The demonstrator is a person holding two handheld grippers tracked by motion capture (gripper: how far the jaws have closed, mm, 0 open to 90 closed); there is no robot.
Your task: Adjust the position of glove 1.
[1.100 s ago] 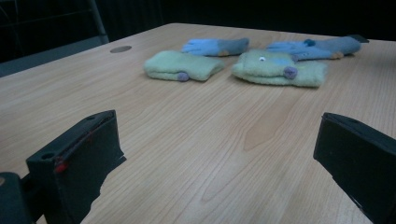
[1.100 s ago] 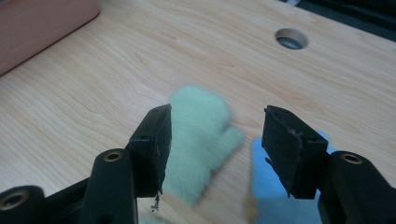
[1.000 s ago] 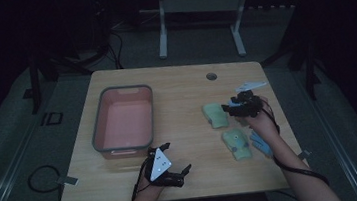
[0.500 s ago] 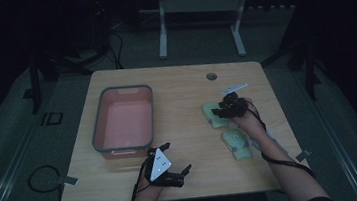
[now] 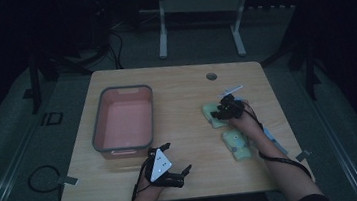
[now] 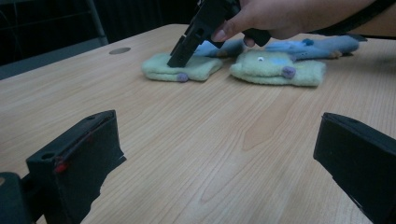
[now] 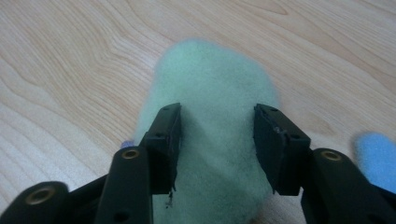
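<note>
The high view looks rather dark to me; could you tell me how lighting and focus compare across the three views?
High view: dim, surroundings nearly black, table readable. Left gripper view: brighter, its near jaws soft. Right gripper view: bright, the green felt piece blurred at its edges, wood grain sharp.

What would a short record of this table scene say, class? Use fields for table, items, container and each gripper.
table: light wood
items: two green plush mitts, far mitt, near mitt
container: pink bin, left side, nothing in it
right gripper: jaws closing astride far mitt, tips on the fabric, not yet pinched
left gripper: open over bare wood
</note>
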